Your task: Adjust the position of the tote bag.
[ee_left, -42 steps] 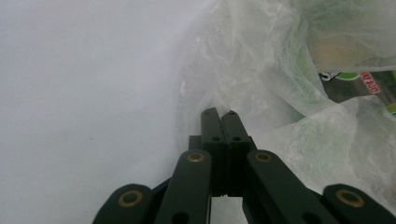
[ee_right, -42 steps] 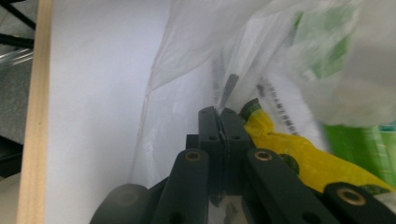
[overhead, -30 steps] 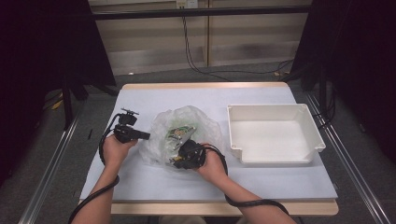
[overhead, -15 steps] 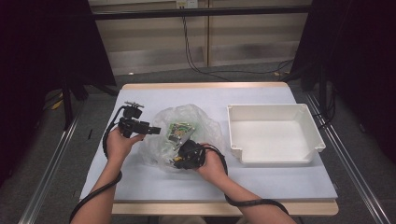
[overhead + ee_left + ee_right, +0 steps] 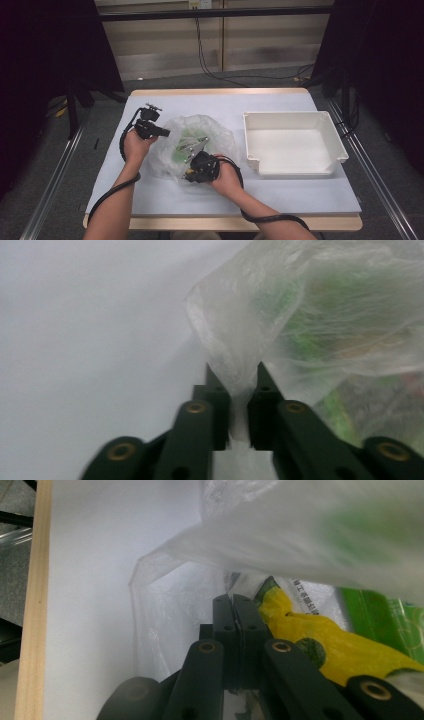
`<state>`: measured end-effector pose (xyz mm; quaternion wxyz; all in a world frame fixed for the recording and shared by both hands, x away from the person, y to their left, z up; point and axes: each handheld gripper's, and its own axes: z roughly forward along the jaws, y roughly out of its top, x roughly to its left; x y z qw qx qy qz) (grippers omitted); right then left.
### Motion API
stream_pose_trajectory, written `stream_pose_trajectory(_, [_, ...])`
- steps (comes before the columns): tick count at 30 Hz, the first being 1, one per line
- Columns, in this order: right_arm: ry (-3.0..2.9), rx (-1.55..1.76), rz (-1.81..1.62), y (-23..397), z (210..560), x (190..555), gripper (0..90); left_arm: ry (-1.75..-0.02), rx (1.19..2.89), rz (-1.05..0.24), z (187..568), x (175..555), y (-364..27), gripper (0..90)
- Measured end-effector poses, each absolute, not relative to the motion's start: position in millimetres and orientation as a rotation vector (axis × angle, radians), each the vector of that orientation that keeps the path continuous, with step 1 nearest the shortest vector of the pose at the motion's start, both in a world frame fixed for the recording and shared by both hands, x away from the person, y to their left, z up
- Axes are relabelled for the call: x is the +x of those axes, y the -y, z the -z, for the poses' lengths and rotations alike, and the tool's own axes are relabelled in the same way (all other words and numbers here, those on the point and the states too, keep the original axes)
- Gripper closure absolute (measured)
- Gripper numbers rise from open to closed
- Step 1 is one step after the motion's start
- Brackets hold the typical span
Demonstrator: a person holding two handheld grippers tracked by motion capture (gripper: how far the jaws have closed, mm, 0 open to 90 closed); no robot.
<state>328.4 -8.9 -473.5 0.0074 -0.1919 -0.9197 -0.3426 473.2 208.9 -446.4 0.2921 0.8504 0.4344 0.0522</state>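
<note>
While both grippers pinch clear plastic bag at frame centre, left gripper having just closed on film, right gripper clamped on near edge, packets remain inside; white tray at right unfilled.

Bag left of tray

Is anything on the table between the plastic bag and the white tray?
Nothing visible. In the high view, bare table lies between the plastic bag and the white tray. The left claw and right claw both pinch the bag's film.
</note>
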Motion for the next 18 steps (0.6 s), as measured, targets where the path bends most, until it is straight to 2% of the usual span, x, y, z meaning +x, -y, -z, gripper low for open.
stream_pose_trajectory(1, [2.871, -0.605, 1.073, 9.6, 473.6, 327.7, 89.6, -1.141, 2.309, -0.144, 446.2, 476.9, -211.8, 86.8])
stream_pose_trajectory(6, [2.861, -0.593, 1.077, 13.7, 474.3, 327.9, 89.8, -1.212, 2.281, -0.153, 452.8, 490.4, -216.4, 88.1])
stream_pose_trajectory(8, [2.853, -0.606, 1.077, 14.5, 474.3, 326.6, 89.8, -1.196, 2.319, -0.147, 454.6, 494.6, -219.3, 88.4])
stream_pose_trajectory(14, [2.853, -0.602, 1.071, 15.2, 474.1, 326.6, 89.9, -1.209, 2.305, -0.129, 459.3, 493.7, -218.6, 87.1])
stream_pose_trajectory(16, [2.858, -0.612, 1.071, 15.0, 473.7, 326.8, 89.8, -1.207, 2.292, -0.123, 457.2, 490.0, -218.4, 72.9])
stream_pose_trajectory(18, [2.866, -0.616, 1.068, 15.2, 473.4, 327.1, 89.8, -1.203, 2.259, -0.112, 454.1, 483.6, -217.1, 67.3])
